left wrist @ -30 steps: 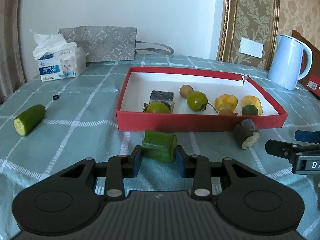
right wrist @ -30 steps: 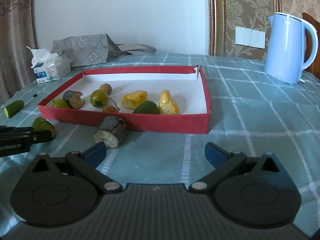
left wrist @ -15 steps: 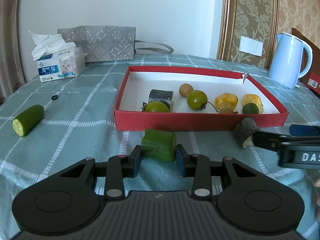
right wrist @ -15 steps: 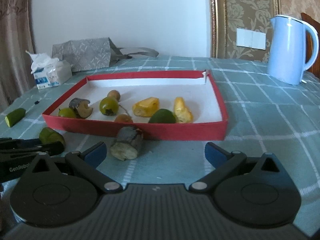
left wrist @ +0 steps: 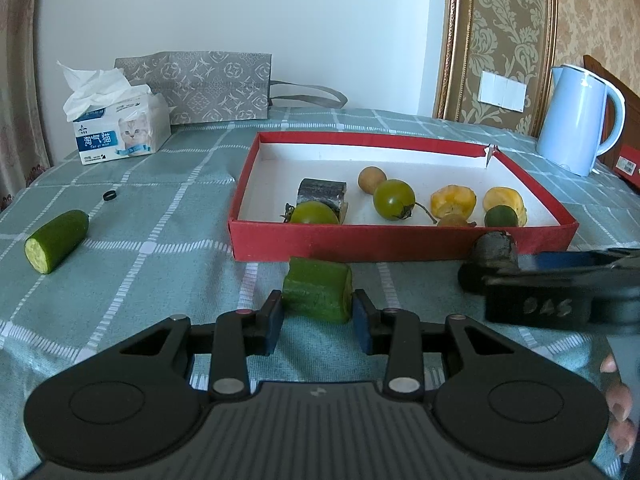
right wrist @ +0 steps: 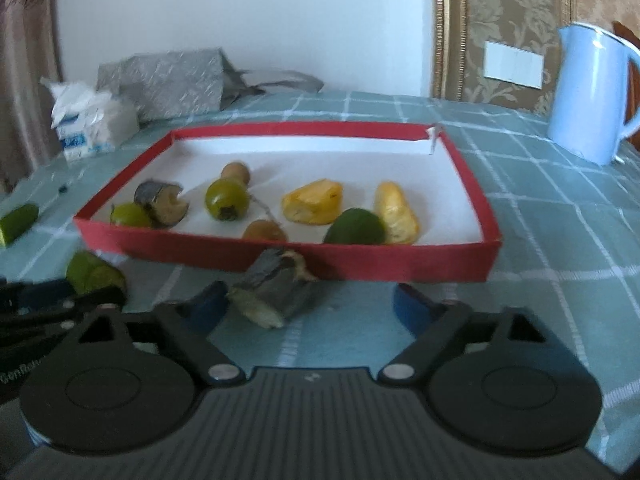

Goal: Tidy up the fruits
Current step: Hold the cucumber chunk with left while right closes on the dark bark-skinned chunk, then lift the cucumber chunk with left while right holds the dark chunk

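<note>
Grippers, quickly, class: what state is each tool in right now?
Left tool: shut on the green cucumber chunk.
Right tool: open, jaws just closing around the dark peeled piece, not yet gripping.

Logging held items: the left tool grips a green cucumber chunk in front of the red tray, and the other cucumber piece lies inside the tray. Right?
Not quite. The left tool does grip the green cucumber chunk in front of the red tray, but the other cucumber piece lies outside the tray, on the tablecloth far to its left, as the left wrist view shows.
</note>
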Demonstrator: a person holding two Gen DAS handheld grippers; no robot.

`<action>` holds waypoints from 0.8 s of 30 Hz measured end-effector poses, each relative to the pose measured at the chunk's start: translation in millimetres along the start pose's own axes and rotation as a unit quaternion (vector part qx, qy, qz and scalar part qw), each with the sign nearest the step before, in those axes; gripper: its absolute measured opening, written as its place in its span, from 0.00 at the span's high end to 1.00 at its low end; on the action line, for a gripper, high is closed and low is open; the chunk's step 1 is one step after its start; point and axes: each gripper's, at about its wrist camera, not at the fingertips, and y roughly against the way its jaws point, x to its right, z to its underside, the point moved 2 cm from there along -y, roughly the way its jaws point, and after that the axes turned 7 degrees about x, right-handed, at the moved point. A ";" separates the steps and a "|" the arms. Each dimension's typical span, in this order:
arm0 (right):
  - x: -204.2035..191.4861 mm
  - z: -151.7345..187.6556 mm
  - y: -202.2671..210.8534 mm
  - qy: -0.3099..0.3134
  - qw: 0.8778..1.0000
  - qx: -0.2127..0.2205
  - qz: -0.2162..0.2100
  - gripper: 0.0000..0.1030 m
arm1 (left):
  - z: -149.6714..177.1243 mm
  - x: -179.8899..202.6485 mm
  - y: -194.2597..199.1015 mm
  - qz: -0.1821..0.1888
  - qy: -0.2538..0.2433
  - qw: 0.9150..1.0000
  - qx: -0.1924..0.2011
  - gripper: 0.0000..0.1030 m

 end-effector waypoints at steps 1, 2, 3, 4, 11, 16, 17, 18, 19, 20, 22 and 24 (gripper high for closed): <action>-3.9 0.9 -1.8 0.014 1.000 -0.002 0.001 0.28 | 0.0 -0.2 0.0 0.000 0.000 1.000 0.000 0.65; -6.4 1.0 -1.4 0.023 1.000 0.001 0.001 0.36 | 0.1 -0.2 0.1 0.000 0.000 1.000 0.000 0.65; -7.6 0.9 -0.9 0.023 1.000 0.002 -0.005 0.38 | 0.1 -0.1 0.0 0.000 0.000 1.000 0.000 0.65; -7.7 0.5 -0.6 0.022 1.000 0.002 -0.009 0.42 | 0.1 0.1 0.1 0.000 0.000 1.000 0.000 0.65; -7.2 0.5 3.1 0.029 0.999 0.008 -0.013 0.60 | 0.0 -0.3 0.2 0.000 0.000 1.000 0.000 0.65; -2.9 2.6 7.2 0.025 1.000 0.008 -0.013 0.60 | -0.1 -0.6 0.4 0.000 0.000 1.000 0.000 0.65; -1.2 3.4 9.2 0.025 1.000 0.008 -0.013 0.60 | -0.1 -0.6 0.4 0.000 0.001 1.000 0.000 0.65; 0.4 4.4 11.3 0.026 1.000 0.008 -0.013 0.60 | 0.0 -0.5 0.5 0.000 0.001 1.000 0.000 0.65; 2.2 5.7 13.6 0.027 1.000 0.009 -0.010 0.60 | 0.0 -0.6 0.5 0.000 0.001 1.000 0.000 0.65; 4.3 6.8 15.8 0.027 1.000 0.009 -0.009 0.60 | 0.0 -0.7 0.5 0.000 0.001 1.000 0.000 0.65; 9.3 9.0 19.9 0.025 1.000 0.009 -0.011 0.60 | 0.0 -0.6 0.5 0.001 0.001 1.000 0.000 0.65; 14.0 11.8 24.5 0.026 1.000 0.009 -0.009 0.60 | -0.1 -0.6 0.5 0.001 0.001 1.000 0.000 0.65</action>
